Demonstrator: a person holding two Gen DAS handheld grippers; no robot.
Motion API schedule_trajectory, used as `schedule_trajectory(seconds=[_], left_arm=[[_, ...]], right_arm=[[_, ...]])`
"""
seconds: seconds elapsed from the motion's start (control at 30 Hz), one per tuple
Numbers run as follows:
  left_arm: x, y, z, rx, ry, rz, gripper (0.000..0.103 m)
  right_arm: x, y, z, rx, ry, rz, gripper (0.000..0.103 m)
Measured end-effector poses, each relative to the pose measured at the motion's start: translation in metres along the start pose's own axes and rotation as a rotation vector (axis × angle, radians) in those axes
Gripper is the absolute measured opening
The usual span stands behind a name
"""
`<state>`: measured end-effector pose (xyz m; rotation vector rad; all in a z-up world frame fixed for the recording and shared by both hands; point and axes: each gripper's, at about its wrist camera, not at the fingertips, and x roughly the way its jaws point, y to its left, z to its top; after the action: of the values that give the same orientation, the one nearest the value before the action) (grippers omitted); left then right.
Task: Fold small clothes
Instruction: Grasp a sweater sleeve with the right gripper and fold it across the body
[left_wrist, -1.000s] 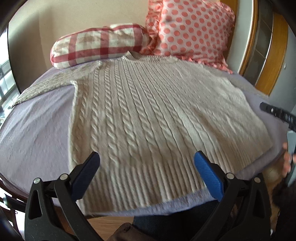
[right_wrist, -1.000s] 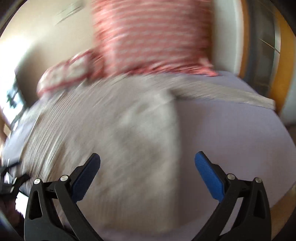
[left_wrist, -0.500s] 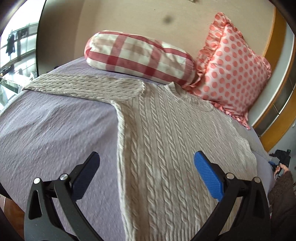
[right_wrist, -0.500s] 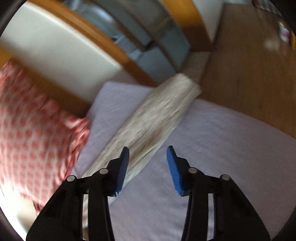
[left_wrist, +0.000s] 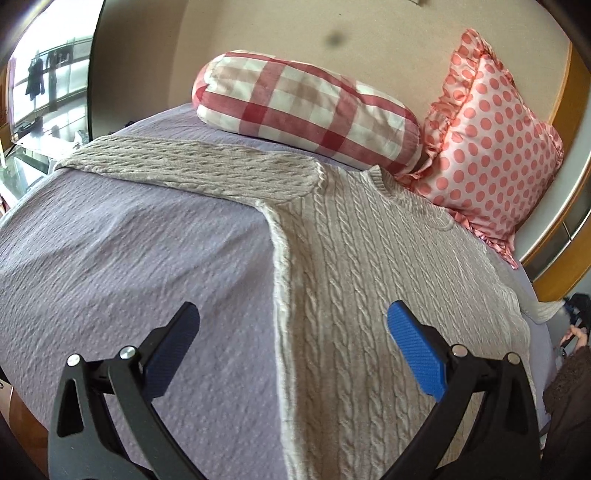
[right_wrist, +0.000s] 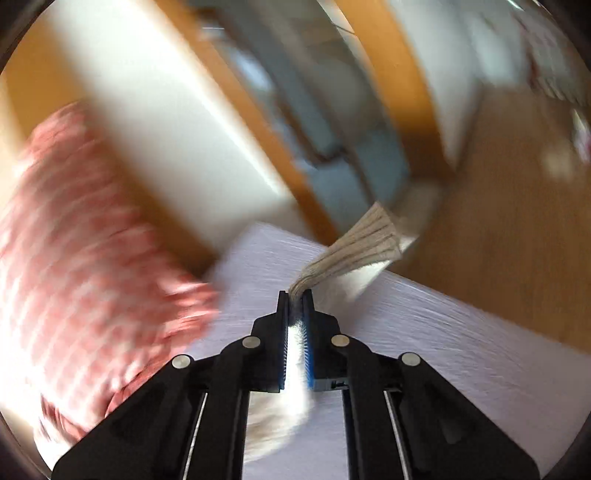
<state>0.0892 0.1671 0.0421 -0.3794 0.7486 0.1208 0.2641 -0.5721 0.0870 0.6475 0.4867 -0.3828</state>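
Observation:
A cream cable-knit sweater (left_wrist: 373, 288) lies flat, front up, on a lilac bedspread (left_wrist: 129, 273). Its left sleeve (left_wrist: 192, 166) stretches out to the left. My left gripper (left_wrist: 291, 343) is open and empty, hovering over the sweater's left side edge. My right gripper (right_wrist: 294, 295) is shut on the sweater's right sleeve near the ribbed cuff (right_wrist: 362, 243), which sticks out past the fingertips. The right wrist view is blurred by motion.
A red-and-white checked bolster (left_wrist: 306, 110) and a pink polka-dot cushion (left_wrist: 491, 144) lie at the head of the bed. The cushion also shows blurred in the right wrist view (right_wrist: 85, 258). A wooden floor (right_wrist: 517, 229) lies beyond the bed's right edge.
My right gripper swung to the right sleeve and closed on it near the cuff. My left gripper moved left, from the hem to the sweater's left side, and stayed open.

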Motion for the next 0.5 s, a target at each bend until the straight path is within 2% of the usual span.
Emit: schedule_trajectory(seconds=[0.13, 0.2, 0.27, 0.33, 0.4, 0.5], left_arm=[[-0.004, 0.014, 0.004, -0.051, -0.018, -0.002, 0.101], [-0.006, 0.017, 0.004, -0.063, -0.024, -0.010, 0.101], [-0.008, 0.019, 0.003, -0.066, -0.021, -0.011, 0.101], [-0.009, 0.022, 0.002, -0.062, -0.016, 0.001, 0.101], [-0.014, 0.030, 0.003, -0.064, -0.024, 0.024, 0.101], [-0.022, 0.048, 0.008, -0.085, -0.041, 0.054, 0.101]], right_arm=[[-0.037, 0.127, -0.029, -0.222, -0.013, 0.221, 0.008], [-0.048, 0.190, -0.063, -0.340, 0.022, 0.326, 0.008], [-0.046, 0.258, -0.119, -0.484, 0.108, 0.416, 0.008], [-0.035, 0.304, -0.179, -0.610, 0.227, 0.446, 0.008], [-0.019, 0.336, -0.244, -0.747, 0.344, 0.431, 0.008], [-0.011, 0.348, -0.296, -0.837, 0.440, 0.412, 0.008]])
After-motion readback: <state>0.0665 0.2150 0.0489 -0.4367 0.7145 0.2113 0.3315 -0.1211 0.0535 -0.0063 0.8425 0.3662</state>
